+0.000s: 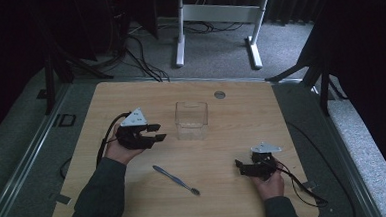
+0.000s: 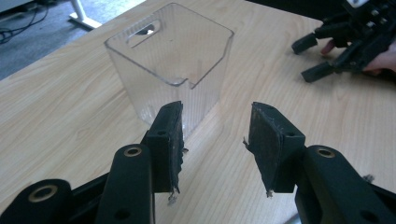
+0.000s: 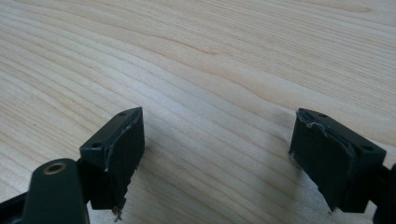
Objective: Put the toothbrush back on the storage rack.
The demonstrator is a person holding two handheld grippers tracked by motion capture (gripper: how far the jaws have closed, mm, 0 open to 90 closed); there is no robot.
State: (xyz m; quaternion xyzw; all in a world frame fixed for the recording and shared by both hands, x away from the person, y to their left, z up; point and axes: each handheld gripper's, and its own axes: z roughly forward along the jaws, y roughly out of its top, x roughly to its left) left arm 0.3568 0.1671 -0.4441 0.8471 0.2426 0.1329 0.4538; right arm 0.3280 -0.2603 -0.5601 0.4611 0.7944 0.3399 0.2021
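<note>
High view dim, toothbrush (image 1: 176,180) head indistinct, clear box (image 1: 191,119) faint

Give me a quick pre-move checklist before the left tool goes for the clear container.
1. Left tool open, nothing between its jaws: ok.
2. Clear container upright on the table, mouth up: ok.
3. Container lined up with the left tool: not ok, it sits off toward one jaw in the left gripper view.
4. Right tool open, empty, away from the container: ok.
5. Toothbrush lying apart from the container: ok.
6. Container empty: cannot tell for sure, looks empty.
</note>
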